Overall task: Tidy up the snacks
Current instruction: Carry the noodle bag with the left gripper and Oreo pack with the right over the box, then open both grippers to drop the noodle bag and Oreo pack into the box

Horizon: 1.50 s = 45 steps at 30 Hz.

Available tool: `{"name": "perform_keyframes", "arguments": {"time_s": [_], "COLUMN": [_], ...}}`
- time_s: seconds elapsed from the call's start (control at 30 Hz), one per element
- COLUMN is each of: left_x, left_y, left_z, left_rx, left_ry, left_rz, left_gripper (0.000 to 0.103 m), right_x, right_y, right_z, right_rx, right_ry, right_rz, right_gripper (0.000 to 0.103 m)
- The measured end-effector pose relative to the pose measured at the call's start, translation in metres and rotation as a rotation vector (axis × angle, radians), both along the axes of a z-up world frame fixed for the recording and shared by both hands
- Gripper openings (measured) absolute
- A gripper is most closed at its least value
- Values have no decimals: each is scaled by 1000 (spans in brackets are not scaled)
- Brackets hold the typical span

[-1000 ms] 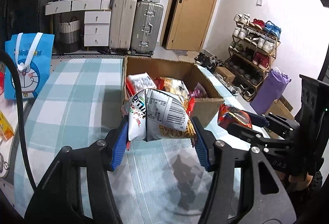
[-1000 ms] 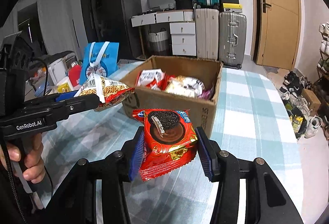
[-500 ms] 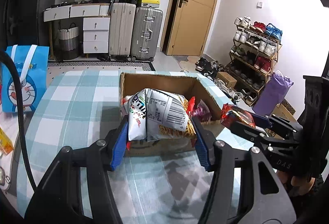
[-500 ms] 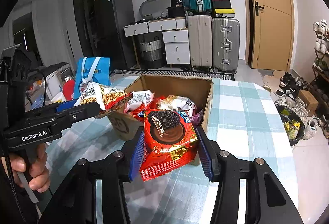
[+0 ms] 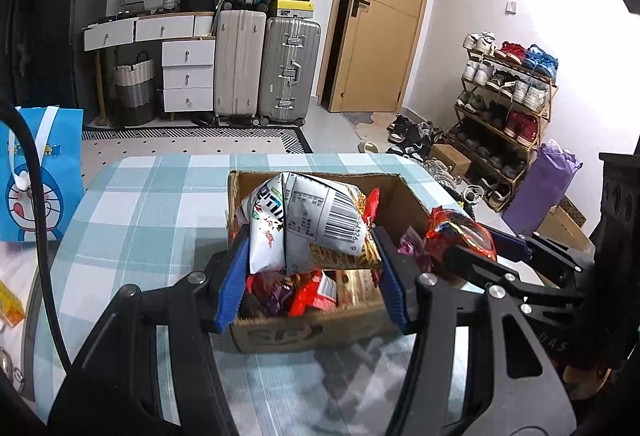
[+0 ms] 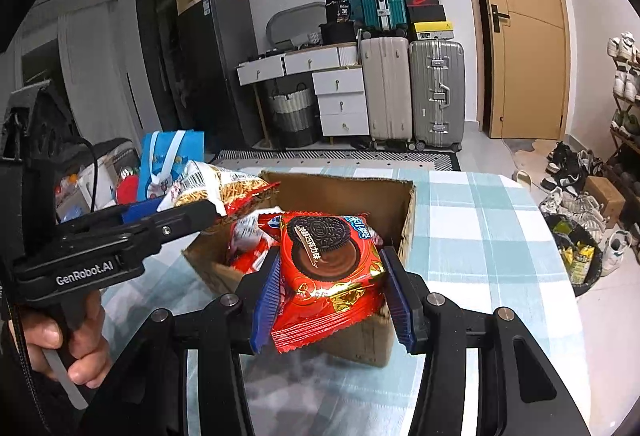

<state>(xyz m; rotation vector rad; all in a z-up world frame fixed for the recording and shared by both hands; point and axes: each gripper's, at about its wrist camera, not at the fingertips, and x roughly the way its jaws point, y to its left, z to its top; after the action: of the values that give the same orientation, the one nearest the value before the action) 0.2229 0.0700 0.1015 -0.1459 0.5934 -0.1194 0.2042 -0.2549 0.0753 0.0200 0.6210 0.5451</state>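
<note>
A white snack bag (image 5: 304, 224) is pinched between the pads of the left tool (image 5: 310, 268), held over the open cardboard box (image 5: 308, 332) on the checked tabletop (image 5: 140, 204). A red biscuit packet (image 6: 328, 268) is clamped in the right tool (image 6: 332, 300) above the box's near edge. Both tools are angled downward; a hand (image 6: 60, 340) is wrapped round the left handle.

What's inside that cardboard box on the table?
The cardboard box holds loose snack packets, mostly red wrappers. The held white bag and cookie pack cover the rest; its bottom is hidden.
</note>
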Motion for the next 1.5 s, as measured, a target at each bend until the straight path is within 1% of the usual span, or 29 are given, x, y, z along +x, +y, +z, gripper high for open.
{"name": "perform_keyframes", "arguments": {"time_s": [0.27, 0.53, 0.83, 1.03, 1.27, 1.43, 1.5], "left_x": [36, 65, 83, 93, 106, 110, 109], "left_y": [-3, -5, -4, -8, -13, -15, -17], "left_z": [-13, -27, -38, -43, -50, -52, -50], "left_rx": [18, 39, 47, 73, 78, 81, 68], "left_ry": [27, 45, 57, 58, 73, 82, 89], "left_rz": [-9, -8, -7, -9, -29, -32, -43], "left_gripper": [55, 55, 55, 55, 55, 56, 57], "right_x": [24, 46, 63, 71, 72, 69, 66], "right_y": [5, 13, 22, 26, 34, 35, 35], "right_z": [-9, -16, -27, -34, -39, -40, -40], "right_rx": [1, 0, -9, -15, -62, -75, -86], "right_ry": [11, 26, 40, 43, 28, 21, 18], "right_rz": [-20, -10, 8, 20, 35, 47, 51], "right_gripper": [49, 49, 49, 49, 49, 49, 52]}}
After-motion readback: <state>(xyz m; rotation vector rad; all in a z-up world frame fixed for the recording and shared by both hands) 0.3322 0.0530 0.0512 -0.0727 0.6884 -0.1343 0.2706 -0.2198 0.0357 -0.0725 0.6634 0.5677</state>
